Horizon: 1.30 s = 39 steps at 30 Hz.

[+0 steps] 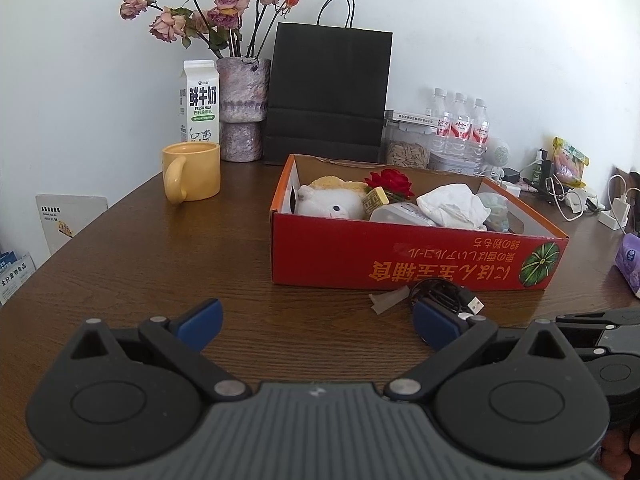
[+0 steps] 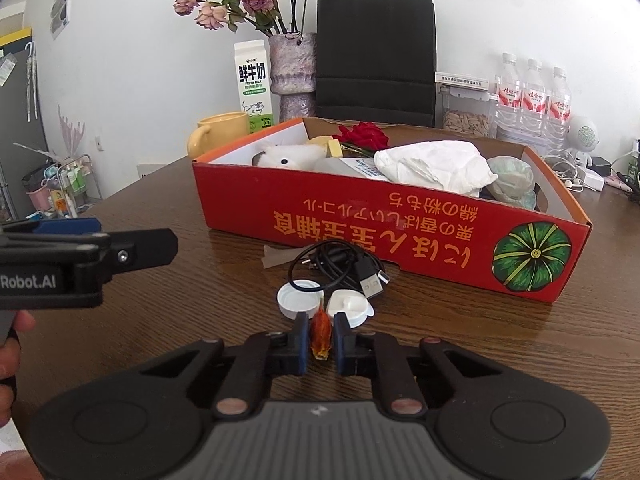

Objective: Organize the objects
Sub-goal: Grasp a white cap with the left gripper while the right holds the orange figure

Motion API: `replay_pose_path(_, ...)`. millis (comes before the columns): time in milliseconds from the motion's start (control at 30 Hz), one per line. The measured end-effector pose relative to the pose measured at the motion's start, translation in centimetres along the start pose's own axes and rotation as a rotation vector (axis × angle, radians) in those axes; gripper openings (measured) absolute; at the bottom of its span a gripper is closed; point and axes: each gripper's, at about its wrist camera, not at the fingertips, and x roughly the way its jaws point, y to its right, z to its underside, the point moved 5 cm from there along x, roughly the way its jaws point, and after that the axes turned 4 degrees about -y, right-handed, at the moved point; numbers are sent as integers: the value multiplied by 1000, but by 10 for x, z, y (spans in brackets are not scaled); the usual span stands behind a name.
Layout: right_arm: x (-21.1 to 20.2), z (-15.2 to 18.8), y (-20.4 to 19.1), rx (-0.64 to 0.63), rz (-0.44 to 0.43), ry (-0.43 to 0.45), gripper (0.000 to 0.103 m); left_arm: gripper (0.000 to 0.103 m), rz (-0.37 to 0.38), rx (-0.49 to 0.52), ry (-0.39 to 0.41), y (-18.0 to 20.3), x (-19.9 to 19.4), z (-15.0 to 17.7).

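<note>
A small, wrinkled orange-red dried petal [image 2: 321, 332] sits pinched between the blue pads of the right gripper [image 2: 321, 338], just in front of the red cardboard box [image 2: 384, 236]. Nearer the box lie two white plastic caps [image 2: 298, 300] and a coiled black cable [image 2: 340, 268] on the dark wood-grain table [image 2: 160, 320]. The left gripper [image 1: 316, 320] hovers low, jaws spread wide, holding nothing.

One red cardboard box [image 2: 384, 232] sits beyond the tongs, holding one white plush toy [image 2: 288, 156], one red rose [image 2: 366, 136] and one crumpled white cloth [image 2: 436, 170]. Just ahead of the right tongs lie two white caps [image 2: 294, 298] and one black cable [image 2: 340, 266]. Farther back stand three water bottles [image 2: 534, 96], one milk carton [image 2: 253, 80], one yellow mug [image 1: 192, 170], one vase [image 2: 291, 76] and one black paper bag [image 2: 376, 56].
</note>
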Motion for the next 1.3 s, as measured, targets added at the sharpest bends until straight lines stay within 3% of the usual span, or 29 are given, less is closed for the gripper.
replay_pose_path(300,-13,-1,13,25,-5,47,12,103,-3,15,-20,6,7,2)
replay_pose_path(800,-19,-12,66,92,104,150,12,103,9,80,-102,40,35,12)
replay_pose_path(1300,-25,-12,68,93,104,220,12,103,10,105,-182,65,65,15)
